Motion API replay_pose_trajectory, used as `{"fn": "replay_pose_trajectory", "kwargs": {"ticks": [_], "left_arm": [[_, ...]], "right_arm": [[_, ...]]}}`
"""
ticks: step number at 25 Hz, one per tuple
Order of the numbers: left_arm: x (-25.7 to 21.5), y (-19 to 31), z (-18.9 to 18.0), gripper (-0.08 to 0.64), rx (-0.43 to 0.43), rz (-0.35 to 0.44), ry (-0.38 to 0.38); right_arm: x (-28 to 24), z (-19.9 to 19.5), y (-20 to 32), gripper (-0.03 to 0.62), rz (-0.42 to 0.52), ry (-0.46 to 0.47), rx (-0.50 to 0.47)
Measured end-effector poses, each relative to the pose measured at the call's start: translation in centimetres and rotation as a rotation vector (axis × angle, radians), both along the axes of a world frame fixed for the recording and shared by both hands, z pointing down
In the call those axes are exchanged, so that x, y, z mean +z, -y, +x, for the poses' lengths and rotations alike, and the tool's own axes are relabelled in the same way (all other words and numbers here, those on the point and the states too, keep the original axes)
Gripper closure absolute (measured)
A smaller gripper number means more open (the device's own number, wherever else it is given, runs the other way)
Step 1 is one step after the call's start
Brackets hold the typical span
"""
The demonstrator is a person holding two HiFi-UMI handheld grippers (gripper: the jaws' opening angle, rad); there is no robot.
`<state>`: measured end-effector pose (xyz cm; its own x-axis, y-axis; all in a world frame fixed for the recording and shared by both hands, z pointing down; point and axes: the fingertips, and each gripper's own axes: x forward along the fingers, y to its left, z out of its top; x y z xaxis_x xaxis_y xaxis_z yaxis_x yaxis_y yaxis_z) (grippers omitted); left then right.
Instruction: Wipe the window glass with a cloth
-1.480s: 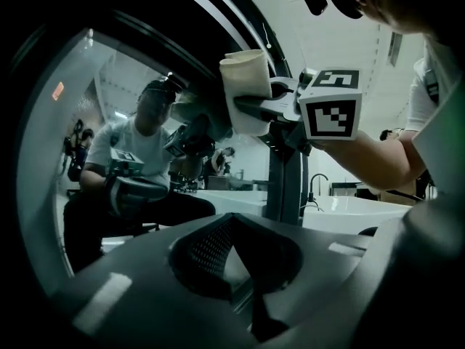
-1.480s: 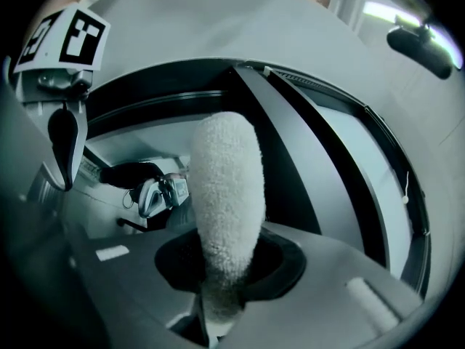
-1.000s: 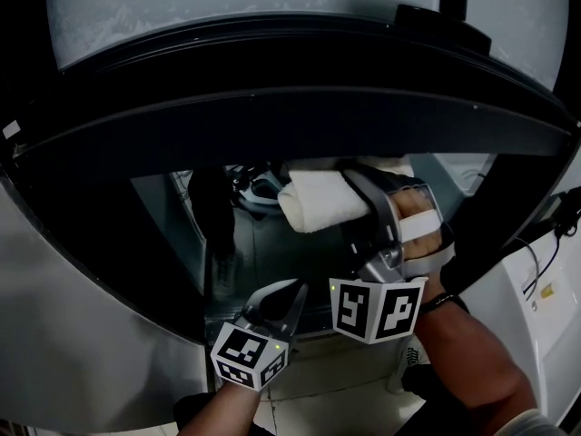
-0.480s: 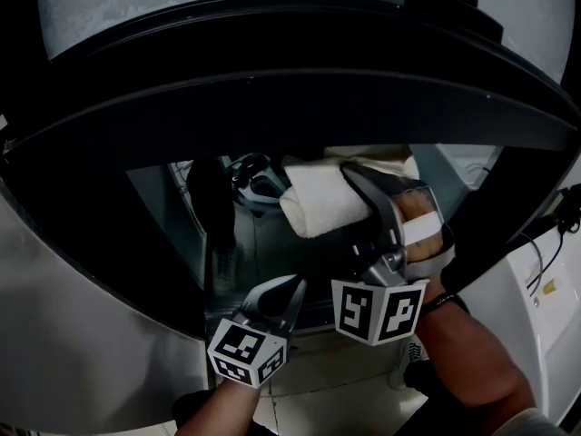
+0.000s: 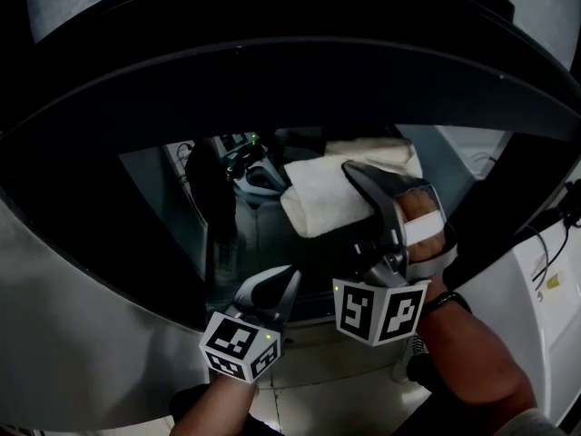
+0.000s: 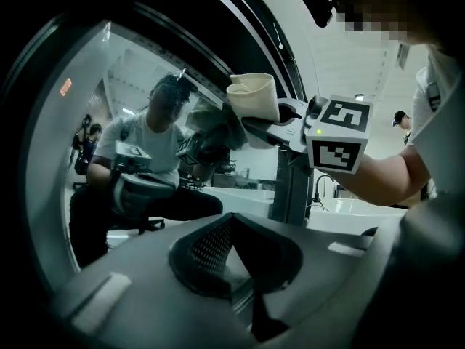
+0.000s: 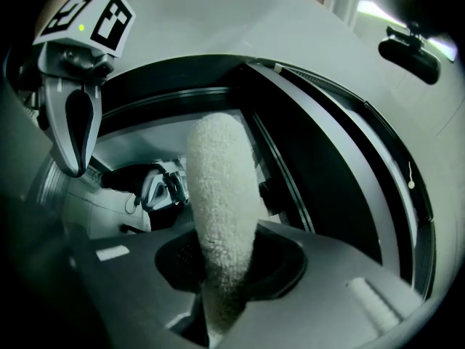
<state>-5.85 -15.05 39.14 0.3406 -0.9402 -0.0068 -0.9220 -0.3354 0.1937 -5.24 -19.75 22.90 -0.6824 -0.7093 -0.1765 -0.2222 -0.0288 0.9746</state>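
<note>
A folded white cloth [image 5: 322, 193] presses against the dark car window glass [image 5: 227, 230], clamped in the right tongs [image 5: 363, 182]. The left tongs [image 5: 280, 284] hover just below, closed and empty. Wiping appears under way; next, sweep the cloth across unwiped glass with even pressure.

Right end of the cloth [image 5: 320, 198] behind the right tongs [image 5: 359, 185].

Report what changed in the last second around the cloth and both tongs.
Very little. The left tongs drifted slightly to the left below the dark curved window glass; nothing was gripped or released. Unchanged: the right tongs stay shut on the folded white terry cloth, held against the glass, and the left tongs stay shut and empty.
</note>
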Motion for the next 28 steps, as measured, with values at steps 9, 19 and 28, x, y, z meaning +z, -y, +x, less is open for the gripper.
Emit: {"fn": "replay_pose_trajectory", "kwargs": {"ticks": [9, 19, 28], "left_arm": [[-0.7, 0.1, -0.2, 0.545, -0.015, -0.022, 0.011], [-1.8, 0.2, -0.1, 0.545, -0.014, -0.071, 0.035], [0.1, 0.1, 0.0, 0.545, 0.024, -0.017, 0.023]], "right_arm": [[1.2, 0.4, 0.3, 0.509, -0.035, -0.014, -0.002], [1.8, 0.5, 0.7, 0.509, -0.083, -0.031, -0.009], [6.0, 0.0, 0.3, 0.509, -0.081, -0.059, -0.002]]}}
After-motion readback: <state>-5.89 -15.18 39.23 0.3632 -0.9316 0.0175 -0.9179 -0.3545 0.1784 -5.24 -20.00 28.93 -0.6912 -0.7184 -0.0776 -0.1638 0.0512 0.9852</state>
